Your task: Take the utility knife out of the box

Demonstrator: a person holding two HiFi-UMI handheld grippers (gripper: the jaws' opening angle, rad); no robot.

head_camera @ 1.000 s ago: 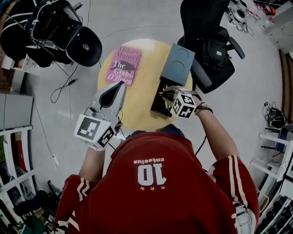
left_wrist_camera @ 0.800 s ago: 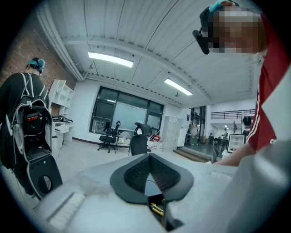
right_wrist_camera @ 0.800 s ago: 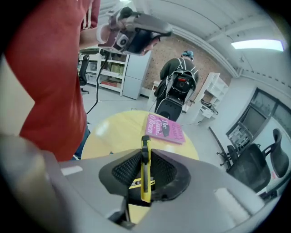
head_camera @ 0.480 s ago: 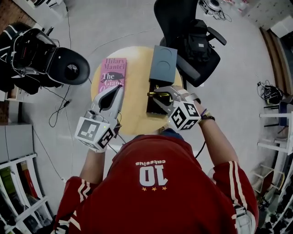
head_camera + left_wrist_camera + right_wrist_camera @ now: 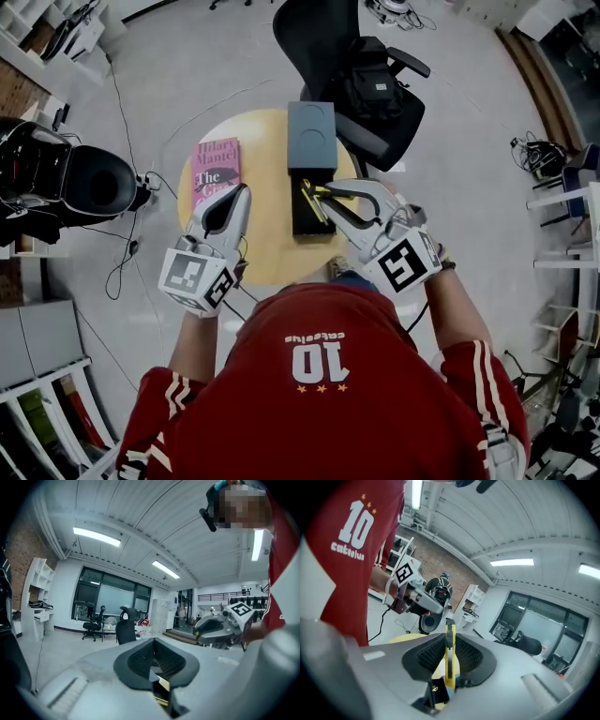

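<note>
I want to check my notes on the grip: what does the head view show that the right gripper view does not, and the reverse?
Only the head view: the open black box, its grey lid, the pink book and the office chair.
Only the right gripper view: the jaws closed on both faces of the yellow utility knife, and the ceiling light.
Both: the knife in the right gripper, the left gripper, the red shirt.

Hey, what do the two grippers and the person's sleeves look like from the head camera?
The left gripper and right gripper are both light grey moulded shells with black ribbed pads lining the jaws. Each carries a white cube with black square markers at its rear. The person wears a red jersey with white stripes down its short sleeves.
</note>
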